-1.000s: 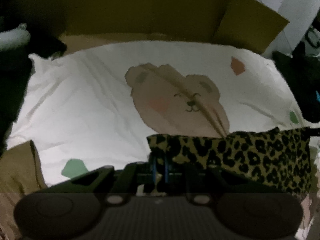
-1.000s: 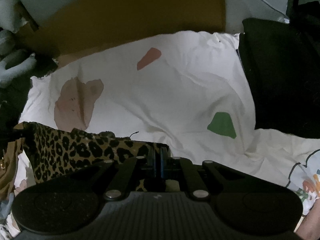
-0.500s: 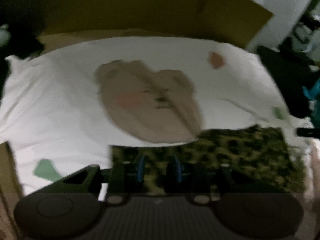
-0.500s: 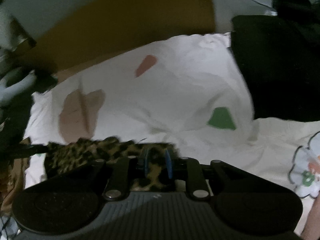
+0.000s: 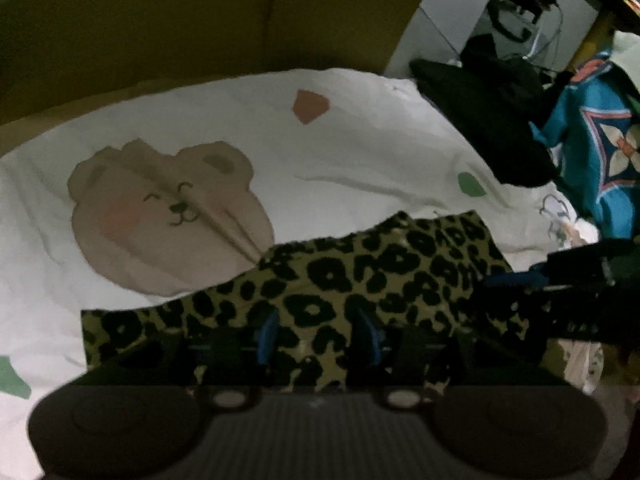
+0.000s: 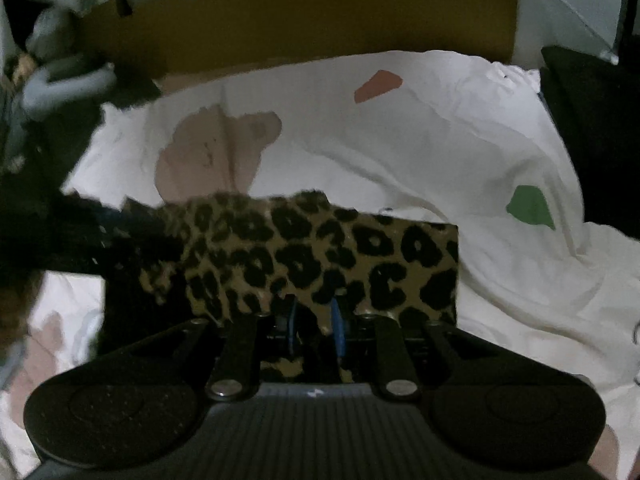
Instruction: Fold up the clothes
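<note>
A leopard-print garment [image 5: 360, 276] lies folded on a white bedsheet [image 5: 360, 148] printed with a bear face. My left gripper [image 5: 318, 336] stands over its near edge with jaws apart, cloth between the blue pads [image 5: 267, 334]. In the right wrist view the garment [image 6: 320, 256] is a flat rectangle and my right gripper [image 6: 314, 330] sits at its near edge, jaws parted, cloth between the pads. The right gripper also shows in the left wrist view [image 5: 560, 292] at the garment's right end. The left gripper shows dark in the right wrist view [image 6: 80, 236].
A brown cardboard panel [image 5: 200, 20] stands behind the sheet. Dark clothes [image 5: 488, 120] and a blue patterned fabric [image 5: 596, 152] pile at the right. A grey plush toy [image 6: 60, 76] sits far left. A black cloth [image 6: 600, 128] lies at the right.
Both grippers were shut on the garment's edge a second ago; their jaws have since opened. The garment has come down flat on the sheet and both views have shifted left.
</note>
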`<state>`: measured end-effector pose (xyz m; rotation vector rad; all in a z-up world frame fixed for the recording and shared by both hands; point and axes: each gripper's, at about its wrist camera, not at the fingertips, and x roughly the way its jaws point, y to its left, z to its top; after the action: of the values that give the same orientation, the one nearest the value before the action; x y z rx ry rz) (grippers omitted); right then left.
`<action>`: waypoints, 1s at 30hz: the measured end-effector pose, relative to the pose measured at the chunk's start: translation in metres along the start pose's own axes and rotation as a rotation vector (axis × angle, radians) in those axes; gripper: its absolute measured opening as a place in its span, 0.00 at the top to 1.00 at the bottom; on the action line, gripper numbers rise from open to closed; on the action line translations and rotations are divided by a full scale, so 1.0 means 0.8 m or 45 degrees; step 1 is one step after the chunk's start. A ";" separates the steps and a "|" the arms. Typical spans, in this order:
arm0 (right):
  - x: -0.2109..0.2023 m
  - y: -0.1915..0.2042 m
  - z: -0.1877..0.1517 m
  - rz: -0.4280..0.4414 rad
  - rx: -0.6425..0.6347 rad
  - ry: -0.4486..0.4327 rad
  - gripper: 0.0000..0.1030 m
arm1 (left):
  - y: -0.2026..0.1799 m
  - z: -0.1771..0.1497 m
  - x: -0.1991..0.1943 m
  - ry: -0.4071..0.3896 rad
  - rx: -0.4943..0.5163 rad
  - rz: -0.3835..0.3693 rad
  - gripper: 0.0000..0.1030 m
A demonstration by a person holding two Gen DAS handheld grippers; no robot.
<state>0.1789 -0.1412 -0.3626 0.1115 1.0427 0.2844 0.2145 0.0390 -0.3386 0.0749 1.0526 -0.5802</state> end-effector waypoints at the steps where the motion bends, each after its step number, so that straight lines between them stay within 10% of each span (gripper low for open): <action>1: 0.002 0.002 -0.003 -0.011 -0.006 0.001 0.77 | 0.000 -0.002 0.001 -0.005 -0.004 -0.001 0.55; 21: 0.061 0.000 0.032 -0.031 0.052 0.016 0.73 | 0.005 0.009 0.050 -0.026 -0.009 0.024 0.48; 30: 0.065 0.002 0.046 -0.047 0.072 -0.042 0.73 | 0.002 0.034 0.069 -0.018 0.003 0.038 0.61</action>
<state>0.2345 -0.1238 -0.3871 0.1473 1.0196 0.2194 0.2568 0.0089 -0.3714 0.0882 1.0358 -0.5546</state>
